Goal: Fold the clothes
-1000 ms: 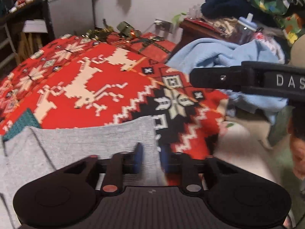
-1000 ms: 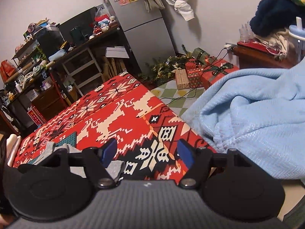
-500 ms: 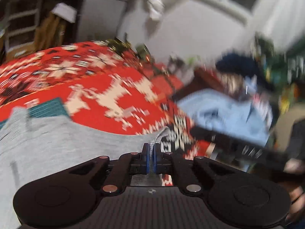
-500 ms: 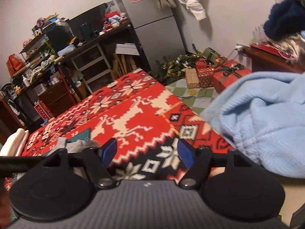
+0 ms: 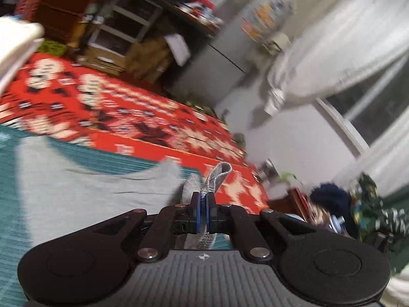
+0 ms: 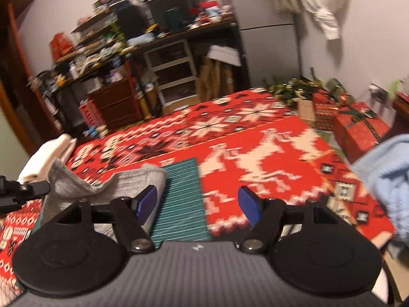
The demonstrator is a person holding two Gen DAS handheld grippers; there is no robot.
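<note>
A grey knit garment [image 5: 84, 186] lies on a teal mat [image 5: 15, 232] over the red patterned blanket [image 5: 143, 117]. My left gripper [image 5: 203, 213] is shut on an edge of it, and a strip of grey fabric sticks up between the blue pads. In the right wrist view the same grey garment [image 6: 112, 184] is lifted into a peak at the left, by the teal mat [image 6: 181, 204]. My right gripper [image 6: 198, 202] stands open above the mat with nothing between its fingers; its left pad [image 6: 147, 200] is close to the grey fabric.
A light blue blanket [image 6: 383, 176] is heaped at the right edge of the bed. Wrapped red gift boxes [image 6: 358, 128] stand beyond the bed's far corner. Cluttered shelves [image 6: 107, 58] and a grey fridge [image 6: 268, 46] line the far wall. White folded cloth [image 6: 48, 156] lies at the left.
My left gripper went from open to shut on the grey garment's edge and has lifted and swung it left. The right gripper, still open, has moved left over the teal mat.
</note>
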